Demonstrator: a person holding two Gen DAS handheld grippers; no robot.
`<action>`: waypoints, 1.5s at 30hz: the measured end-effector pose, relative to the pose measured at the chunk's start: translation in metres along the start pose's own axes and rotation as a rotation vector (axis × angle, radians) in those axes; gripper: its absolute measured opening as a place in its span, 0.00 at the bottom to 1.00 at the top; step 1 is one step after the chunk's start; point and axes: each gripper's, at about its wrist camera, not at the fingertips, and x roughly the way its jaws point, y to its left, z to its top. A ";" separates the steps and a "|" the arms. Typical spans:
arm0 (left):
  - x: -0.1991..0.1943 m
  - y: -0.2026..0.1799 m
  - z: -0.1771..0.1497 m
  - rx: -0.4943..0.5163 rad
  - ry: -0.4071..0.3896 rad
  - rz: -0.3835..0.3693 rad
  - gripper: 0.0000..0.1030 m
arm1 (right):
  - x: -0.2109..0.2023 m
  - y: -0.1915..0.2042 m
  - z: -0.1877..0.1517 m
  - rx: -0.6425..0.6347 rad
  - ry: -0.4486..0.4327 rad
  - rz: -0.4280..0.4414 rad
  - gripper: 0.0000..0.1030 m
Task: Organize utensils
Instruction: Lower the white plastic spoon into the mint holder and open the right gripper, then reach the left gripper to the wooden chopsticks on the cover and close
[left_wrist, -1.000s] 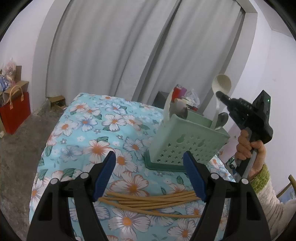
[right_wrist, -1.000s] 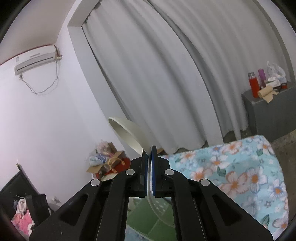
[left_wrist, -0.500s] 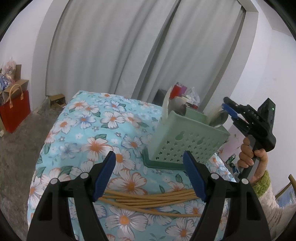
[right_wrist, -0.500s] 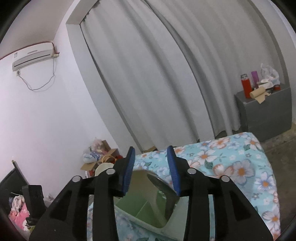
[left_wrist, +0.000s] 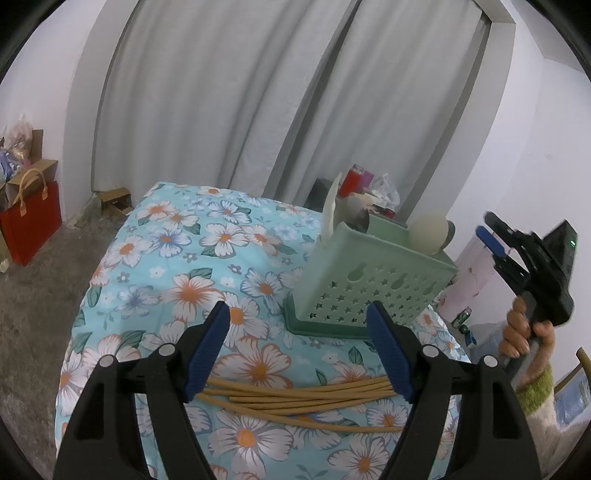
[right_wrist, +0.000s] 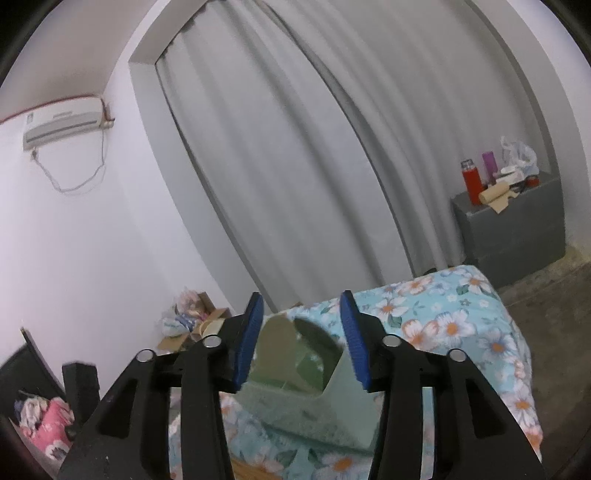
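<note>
A green perforated utensil caddy (left_wrist: 373, 284) stands on the floral tablecloth (left_wrist: 192, 273). Spoons stick out of it: a cream ladle bowl (left_wrist: 428, 233), a grey spoon (left_wrist: 356, 218) and a white utensil (left_wrist: 330, 210). A bundle of tan chopsticks (left_wrist: 295, 400) lies in front of the caddy, between the fingers of my left gripper (left_wrist: 297, 354), which is open and empty just above them. My right gripper (right_wrist: 301, 341) is open and empty, above and behind the caddy (right_wrist: 314, 384). It also shows in the left wrist view (left_wrist: 491, 236), held to the right of the caddy.
Grey curtains (left_wrist: 258, 92) hang behind the table. A grey cabinet (right_wrist: 513, 225) with a red flask (right_wrist: 471, 181) and clutter stands beyond. A red bag (left_wrist: 31, 225) and boxes sit on the floor at left. The table edge (left_wrist: 92, 288) drops off left.
My right gripper opened and let go of the cream ladle, which now stands in the caddy. The right gripper then drew back to the right. My left gripper stayed over the chopsticks.
</note>
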 end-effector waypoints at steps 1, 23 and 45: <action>0.000 0.000 0.000 -0.004 0.002 0.000 0.74 | -0.001 0.002 -0.002 -0.007 0.005 -0.001 0.48; 0.013 -0.005 -0.060 -0.104 0.245 -0.044 0.76 | 0.004 0.055 -0.179 -0.082 0.579 -0.121 0.56; 0.034 0.105 -0.064 -0.681 0.311 -0.003 0.14 | 0.006 0.054 -0.186 -0.102 0.582 -0.142 0.57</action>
